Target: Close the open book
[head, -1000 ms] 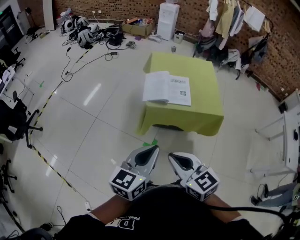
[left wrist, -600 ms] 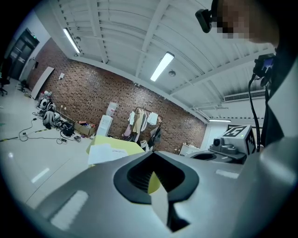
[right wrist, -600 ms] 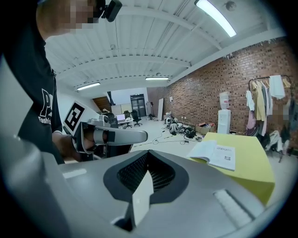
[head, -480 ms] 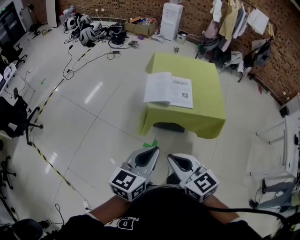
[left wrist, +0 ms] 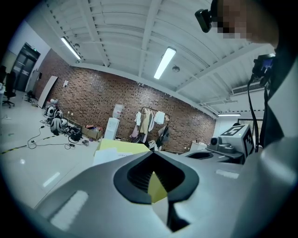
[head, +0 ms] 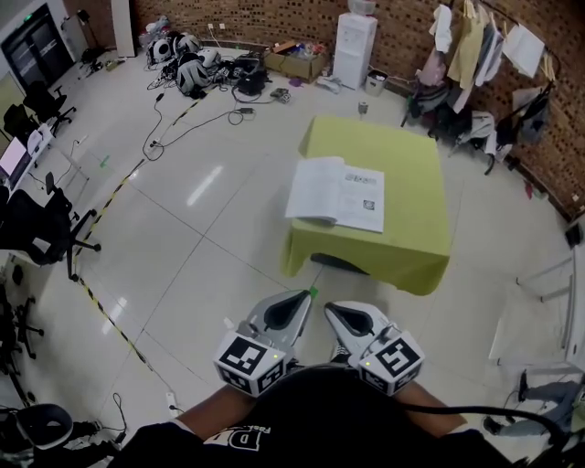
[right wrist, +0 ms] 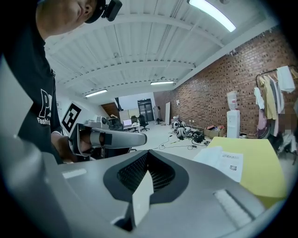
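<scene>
I hold the left hand-held gripper (head: 303, 296) and the right hand-held gripper (head: 330, 307) side by side, each with its jaws together and nothing between them. Well ahead of both, the white paper book (head: 336, 192) lies open on the yellow-green cloth-covered surface (head: 411, 242). Nothing is done yet: I must approach, then fold one half over.

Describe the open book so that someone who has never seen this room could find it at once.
In front of the brick wall stands a table under a yellow-green cloth. The book lies open at its near left corner. Its white pages are the one pale patch on that cloth.
</scene>
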Demonstrator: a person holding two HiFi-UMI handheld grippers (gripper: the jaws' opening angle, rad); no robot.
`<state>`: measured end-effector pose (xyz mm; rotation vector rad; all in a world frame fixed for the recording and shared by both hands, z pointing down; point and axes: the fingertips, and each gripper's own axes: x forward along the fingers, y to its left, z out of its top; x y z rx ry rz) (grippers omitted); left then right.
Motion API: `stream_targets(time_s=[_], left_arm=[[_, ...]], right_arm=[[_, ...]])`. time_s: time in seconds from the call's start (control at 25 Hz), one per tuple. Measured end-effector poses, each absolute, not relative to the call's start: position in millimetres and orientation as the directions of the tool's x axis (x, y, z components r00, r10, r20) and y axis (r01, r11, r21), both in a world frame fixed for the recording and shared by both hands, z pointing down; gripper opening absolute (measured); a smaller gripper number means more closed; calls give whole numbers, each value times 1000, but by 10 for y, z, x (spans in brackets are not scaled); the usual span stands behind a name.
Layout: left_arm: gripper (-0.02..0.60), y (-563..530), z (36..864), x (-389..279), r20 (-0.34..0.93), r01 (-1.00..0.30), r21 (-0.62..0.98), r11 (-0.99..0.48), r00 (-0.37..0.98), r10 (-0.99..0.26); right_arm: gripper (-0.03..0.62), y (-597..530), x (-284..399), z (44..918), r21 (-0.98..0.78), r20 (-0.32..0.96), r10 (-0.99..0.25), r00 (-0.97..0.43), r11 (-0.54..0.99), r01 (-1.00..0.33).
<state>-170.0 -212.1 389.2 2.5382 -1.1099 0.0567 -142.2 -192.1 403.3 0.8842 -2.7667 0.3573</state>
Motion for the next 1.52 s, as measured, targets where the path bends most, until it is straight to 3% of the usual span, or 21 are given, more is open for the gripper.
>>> stream_targets(time_s=[1.0,1.52], left_arm=[[8,-3197,3838,371,285,-708,238,-665,706,-649],[8,-3380,3966,682,345,-730,206,-652,677,-650]], right_arm=[[8,-3111,519,4141,-321,197,-561,-804,738,-594],[8,-3363,896,4287,-395,171,-557,-813,717,-575]])
